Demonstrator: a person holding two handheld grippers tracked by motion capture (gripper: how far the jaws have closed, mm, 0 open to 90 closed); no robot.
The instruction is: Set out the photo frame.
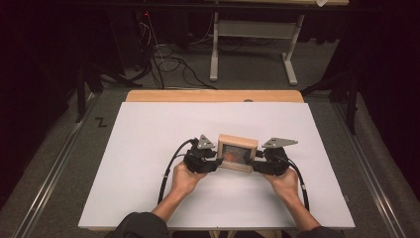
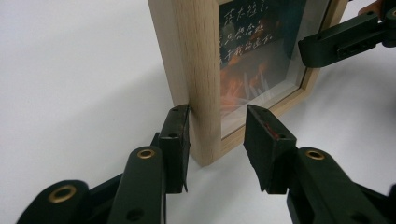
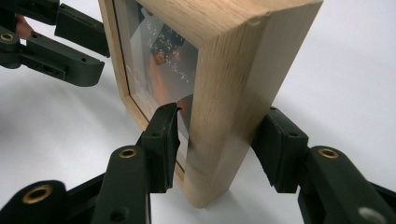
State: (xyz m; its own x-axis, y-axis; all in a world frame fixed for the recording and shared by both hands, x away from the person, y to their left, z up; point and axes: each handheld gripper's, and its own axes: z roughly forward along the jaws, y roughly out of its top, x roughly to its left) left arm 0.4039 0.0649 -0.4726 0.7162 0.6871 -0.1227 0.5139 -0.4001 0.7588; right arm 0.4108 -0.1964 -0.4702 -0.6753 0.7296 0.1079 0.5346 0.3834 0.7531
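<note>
A: White bench point(image 1: 148, 163), dark room behind. Where is the wooden frame point(image 1: 237, 153)?

B: Upright near the bench's middle, between the two grippers, its glass front toward the person.

A: State of the left gripper point(image 1: 214, 162)?

B: Fingers point(image 2: 175, 144) straddle the frame's left edge; one lies against the wood, the other stands clear of the glass.

A: The right gripper point(image 1: 255, 164)?

B: Fingers point(image 3: 161, 140) bracket the right edge, close to both faces; contact cannot be told
</note>
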